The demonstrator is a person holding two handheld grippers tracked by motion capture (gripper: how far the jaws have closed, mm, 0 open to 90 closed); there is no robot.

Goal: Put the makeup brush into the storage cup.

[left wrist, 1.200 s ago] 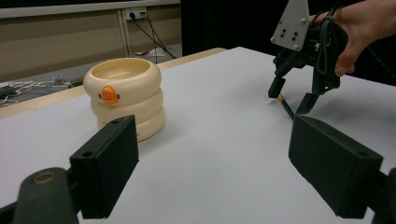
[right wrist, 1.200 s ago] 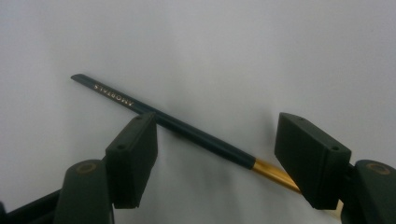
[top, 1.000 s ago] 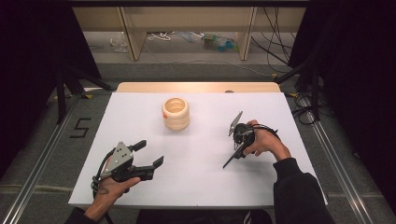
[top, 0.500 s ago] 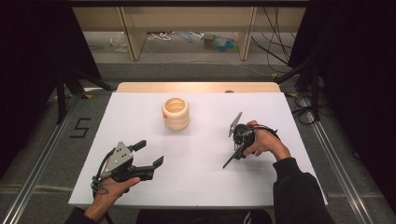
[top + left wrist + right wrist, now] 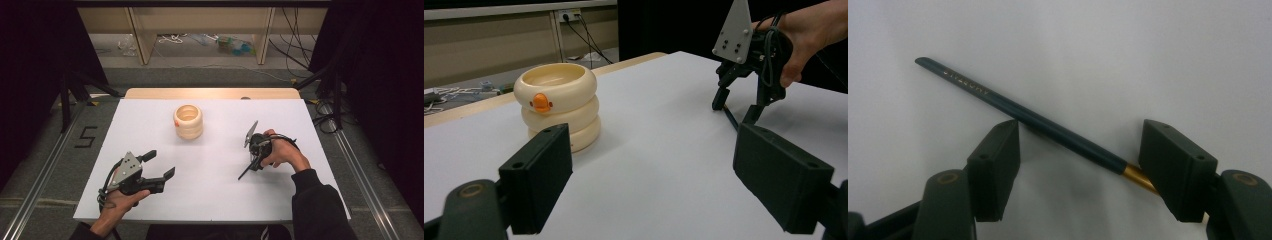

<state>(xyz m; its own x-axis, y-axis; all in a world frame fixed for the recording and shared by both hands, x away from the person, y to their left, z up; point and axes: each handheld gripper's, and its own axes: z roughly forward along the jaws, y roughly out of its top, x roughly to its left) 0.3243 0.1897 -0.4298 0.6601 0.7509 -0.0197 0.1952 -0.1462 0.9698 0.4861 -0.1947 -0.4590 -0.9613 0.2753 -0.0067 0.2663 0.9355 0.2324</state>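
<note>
Looked like a lab or recording studio setup, not anybody's home. The white table sat boxed in by black curtains on both sides, with metal floor rails, a taped "5" on the grey floor, loose cables and bare wooden shelving behind it.

A white tabletop lay before me, with a strip of bare wood showing along its far edge. Toward that far side stood a cream stacked-ring holder with a small orange knob on its upper ring. Beyond the tabletop I saw pale wooden shelving legs, loose cables and a "5" marked on the floor.
</note>
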